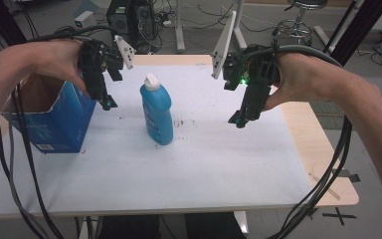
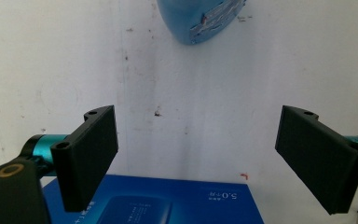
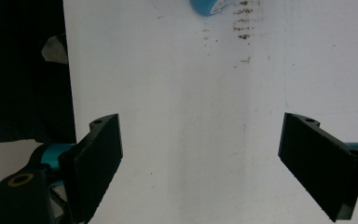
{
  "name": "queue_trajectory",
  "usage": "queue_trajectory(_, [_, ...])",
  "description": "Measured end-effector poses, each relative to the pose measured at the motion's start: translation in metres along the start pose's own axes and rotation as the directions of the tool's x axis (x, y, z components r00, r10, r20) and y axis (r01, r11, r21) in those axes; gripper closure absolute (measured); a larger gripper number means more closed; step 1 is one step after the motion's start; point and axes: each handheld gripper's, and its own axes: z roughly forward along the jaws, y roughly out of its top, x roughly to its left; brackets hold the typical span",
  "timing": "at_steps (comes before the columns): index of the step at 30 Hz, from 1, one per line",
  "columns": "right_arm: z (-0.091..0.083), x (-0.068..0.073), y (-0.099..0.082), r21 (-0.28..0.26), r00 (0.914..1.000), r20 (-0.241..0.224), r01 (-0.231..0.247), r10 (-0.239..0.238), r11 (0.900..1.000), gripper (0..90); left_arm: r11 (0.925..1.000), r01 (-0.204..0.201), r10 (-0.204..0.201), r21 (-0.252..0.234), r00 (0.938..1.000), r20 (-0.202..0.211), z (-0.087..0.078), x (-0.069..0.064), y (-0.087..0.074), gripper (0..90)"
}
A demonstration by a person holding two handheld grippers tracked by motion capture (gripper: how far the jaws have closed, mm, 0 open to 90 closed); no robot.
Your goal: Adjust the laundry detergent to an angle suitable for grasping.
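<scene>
Blue bottle (image 1: 156,113) with a white cap stands upright on the white-covered counter (image 1: 204,164), a little left of its middle and nearer the far edge than the near one. Its long axis runs straight up, cap on top, broad labelled face turned toward the near edge. An open blue carton (image 1: 49,117) sits at the left edge of the counter, well apart from the bottle's base.

Left gripper (image 1: 108,103) hangs above the carton's right wall, pointing down, its fingers (image 2: 88,156) spread wide with nothing between them. From it the bottle lies just to the right. In the left gripper view the bottle's rounded base (image 2: 200,21) shows at the top, past the carton's printed top face (image 2: 158,200) at the bottom.

Right gripper (image 1: 238,118) hovers over bare counter toward the right side, also pointing down, fingers (image 3: 100,163) wide apart and empty. The bottle lies to its left, farther off than from the other gripper; its base (image 3: 209,5) just peeks in at the top edge of the right gripper view.

Judging by this, the left hand is the nearer one, and a grasp would likely come sideways across the bottle's narrow body, below the neck
</scene>
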Motion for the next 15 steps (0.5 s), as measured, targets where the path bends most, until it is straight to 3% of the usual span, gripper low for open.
queue_trajectory(15, [0.0032, -0.0025, -0.0005, 0.015, 1.0, 0.004, 0.0, 0.0, 0.9999, 12.8, 1.0, 0.006, -0.005, 0.005, 1.0, -0.006, 0.0006, 0.0006, 0.0001, 13.1])
